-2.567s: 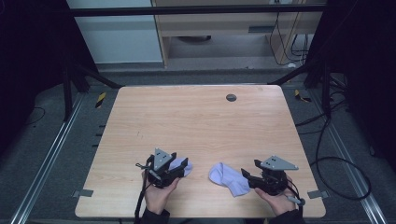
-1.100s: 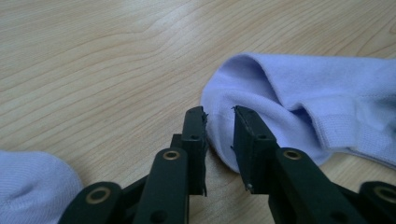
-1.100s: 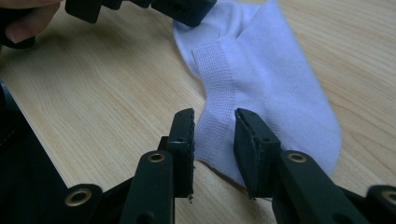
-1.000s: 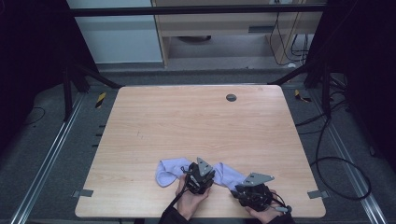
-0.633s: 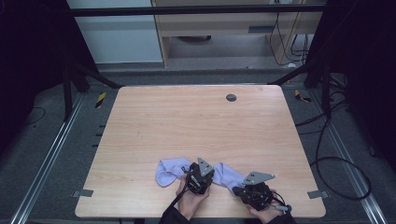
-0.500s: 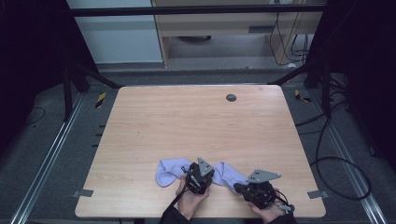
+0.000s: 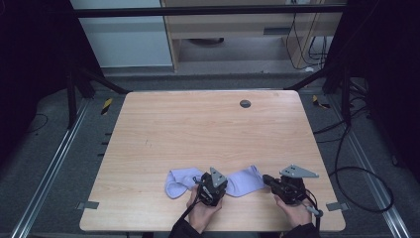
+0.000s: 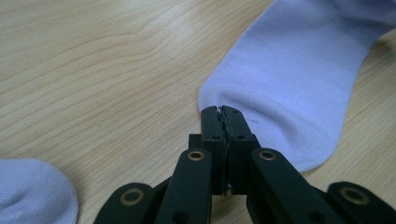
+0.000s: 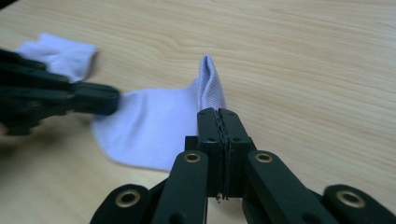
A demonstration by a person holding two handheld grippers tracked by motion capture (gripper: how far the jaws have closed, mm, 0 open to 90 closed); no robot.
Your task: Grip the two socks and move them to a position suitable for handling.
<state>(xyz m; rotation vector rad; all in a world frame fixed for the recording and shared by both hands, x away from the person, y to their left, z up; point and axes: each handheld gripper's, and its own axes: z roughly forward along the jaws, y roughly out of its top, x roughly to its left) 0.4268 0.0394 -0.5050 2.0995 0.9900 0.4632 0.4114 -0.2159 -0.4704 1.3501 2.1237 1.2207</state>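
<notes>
Dim lab w/ dark frame posts, grey carpet, cables on floor at right; pale wood bench in middle, small dark round grommet near far edge, right of centre. Two lilac socks near the near edge; left sock lying flat, left of centre, curled end toward the left edge; right sock just right of centre, flat on the bench except its right end, which stands up in a ridge in right gripper view.

Left gripper betw. the two socks in high view, held by left hand coming in from near edge; jaws pressed together w/ no gap, tips at the edge of right sock; whether cloth actually pinched betw. them, cannot tell; corner of the other sock at bottom left of that view.

Right gripper near the right near corner, held by right hand, grey three-cornered plate on top; jaws pressed together, tips right at the raised ridge of right sock; cloth in the bite or only touching, cannot tell; left gripper's dark jaws blurred at left of right gripper view, over the same sock's other end; left sock beyond them.
</notes>
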